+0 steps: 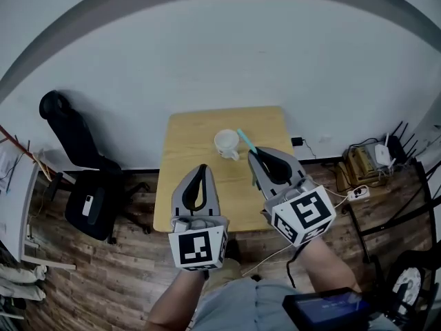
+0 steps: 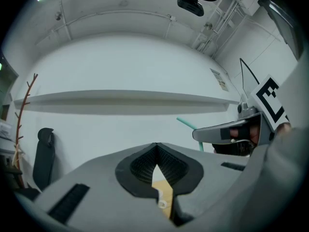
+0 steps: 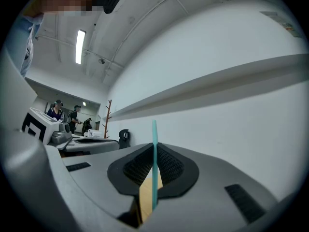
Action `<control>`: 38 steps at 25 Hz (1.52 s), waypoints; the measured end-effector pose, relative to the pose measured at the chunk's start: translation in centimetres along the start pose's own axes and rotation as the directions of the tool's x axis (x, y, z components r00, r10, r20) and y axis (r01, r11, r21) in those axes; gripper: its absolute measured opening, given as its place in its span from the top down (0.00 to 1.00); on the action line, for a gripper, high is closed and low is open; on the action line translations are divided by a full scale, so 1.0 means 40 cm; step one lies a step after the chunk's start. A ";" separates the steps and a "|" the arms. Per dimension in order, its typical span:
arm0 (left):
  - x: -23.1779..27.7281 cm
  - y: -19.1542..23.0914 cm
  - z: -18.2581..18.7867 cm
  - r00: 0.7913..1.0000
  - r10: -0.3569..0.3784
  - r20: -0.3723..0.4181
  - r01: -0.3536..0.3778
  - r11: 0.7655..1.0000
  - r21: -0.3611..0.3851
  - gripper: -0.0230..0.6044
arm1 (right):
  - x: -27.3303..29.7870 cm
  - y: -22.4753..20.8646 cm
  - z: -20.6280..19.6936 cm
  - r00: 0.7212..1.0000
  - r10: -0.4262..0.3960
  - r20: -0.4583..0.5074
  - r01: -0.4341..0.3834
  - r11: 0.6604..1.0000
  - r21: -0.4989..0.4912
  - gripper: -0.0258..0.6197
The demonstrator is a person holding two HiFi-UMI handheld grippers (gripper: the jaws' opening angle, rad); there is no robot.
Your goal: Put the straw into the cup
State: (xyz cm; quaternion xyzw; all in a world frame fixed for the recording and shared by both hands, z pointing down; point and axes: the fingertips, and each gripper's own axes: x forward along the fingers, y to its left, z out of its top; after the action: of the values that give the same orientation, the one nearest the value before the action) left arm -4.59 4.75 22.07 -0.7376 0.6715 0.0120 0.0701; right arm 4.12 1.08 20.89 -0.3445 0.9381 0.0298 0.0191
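I see right claw (image 3: 153, 149) clamped on straw (image 3: 154, 129), upright mid-frame; left claw (image 2: 157, 148) together, empty. Head view adds cup (image 1: 227, 143), just left of straw tip.

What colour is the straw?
Teal, a bluish green. The straw shows best in the right gripper view, standing upright and pinched between the jaws.

Straw (image 1: 247, 141): thin, teal, straight. It is pinched between the closed jaws of the right gripper (image 1: 251, 154) and sticks out past the tips. In the head view its free end points toward 11 o'clock; in the right gripper view it stands upright.

Cup (image 1: 226, 143): white, with a handle, upright, mouth up, on the wooden table (image 1: 193, 136) toward its 12 o'clock edge. Straw tip is just beside the cup at its 2 o'clock, outside the rim.
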 end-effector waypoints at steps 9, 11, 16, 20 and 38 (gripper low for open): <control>0.217 0.140 -0.068 0.996 -0.080 -0.028 0.079 0.997 -0.026 0.97 | 0.245 -0.083 -0.003 0.998 -0.056 0.002 0.056 0.998 0.014 0.94; 0.255 0.167 -0.061 0.995 -0.096 -0.015 0.095 0.995 -0.024 0.97 | 0.289 -0.094 0.016 0.997 -0.071 0.013 0.071 0.997 0.006 0.94; 0.318 0.215 -0.063 0.994 -0.112 -0.010 0.112 0.993 -0.036 0.97 | 0.357 -0.099 0.052 0.996 -0.079 0.034 0.080 0.997 -0.013 0.94; 0.346 0.220 -0.056 0.991 -0.130 -0.008 0.130 0.991 -0.022 0.97 | 0.380 -0.118 0.050 0.996 -0.086 0.030 0.086 0.996 -0.015 0.94; 0.512 0.238 -0.273 0.990 -0.081 -0.112 0.071 0.994 -0.089 0.97 | 0.525 -0.252 -0.260 0.993 -0.044 -0.113 0.061 0.986 0.156 0.94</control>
State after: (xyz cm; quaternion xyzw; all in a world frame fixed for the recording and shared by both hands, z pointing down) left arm -12.85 -17.66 29.78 -0.7644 0.6448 -0.0049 0.0004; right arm -5.51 -20.85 29.64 -0.3676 0.9277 -0.0646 -0.0038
